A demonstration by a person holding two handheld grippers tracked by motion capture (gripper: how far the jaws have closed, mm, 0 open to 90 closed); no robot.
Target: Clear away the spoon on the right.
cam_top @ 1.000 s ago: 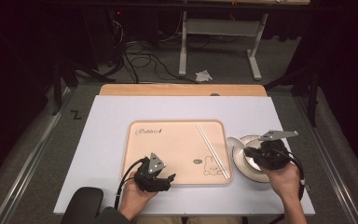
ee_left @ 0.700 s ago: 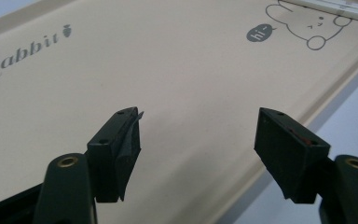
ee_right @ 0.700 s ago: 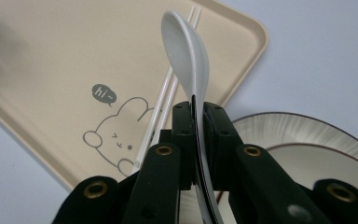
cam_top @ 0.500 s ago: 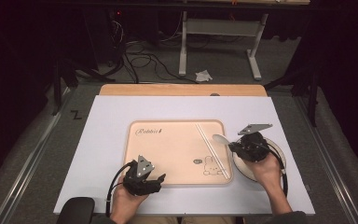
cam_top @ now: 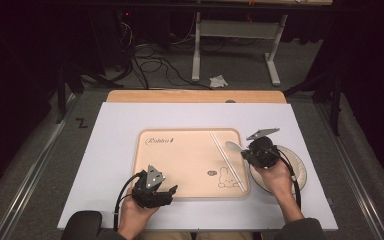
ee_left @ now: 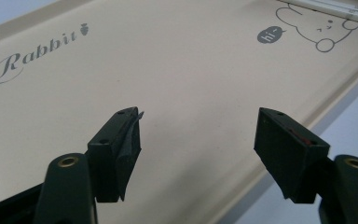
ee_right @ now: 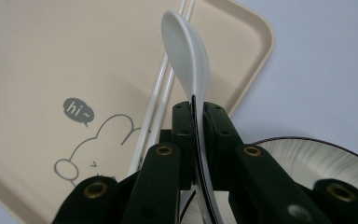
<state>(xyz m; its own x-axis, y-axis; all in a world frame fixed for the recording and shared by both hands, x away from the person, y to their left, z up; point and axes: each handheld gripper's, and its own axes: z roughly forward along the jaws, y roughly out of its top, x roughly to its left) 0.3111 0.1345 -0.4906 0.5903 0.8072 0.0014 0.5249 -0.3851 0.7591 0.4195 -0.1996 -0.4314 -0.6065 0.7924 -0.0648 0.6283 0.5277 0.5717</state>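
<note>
Dim room, grey carpet floor [cam_top: 40, 150]. White table [cam_top: 190, 117] w/ wood strip [cam_top: 195, 96] at far edge. Beyond grippers: cable tangle [cam_top: 150, 65], white frame legs [cam_top: 235, 35], crumpled paper [cam_top: 218, 80] on floor.

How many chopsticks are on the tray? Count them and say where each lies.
2. Both chopsticks lie side by side along the right part of the tray, slanting past the rabbit drawing.

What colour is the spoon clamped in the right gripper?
White; the glossy ceramic soup spoon shows best in the right gripper view.

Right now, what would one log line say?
right gripper: shut on white spoon, above tray edge | left gripper: open over tray
</note>
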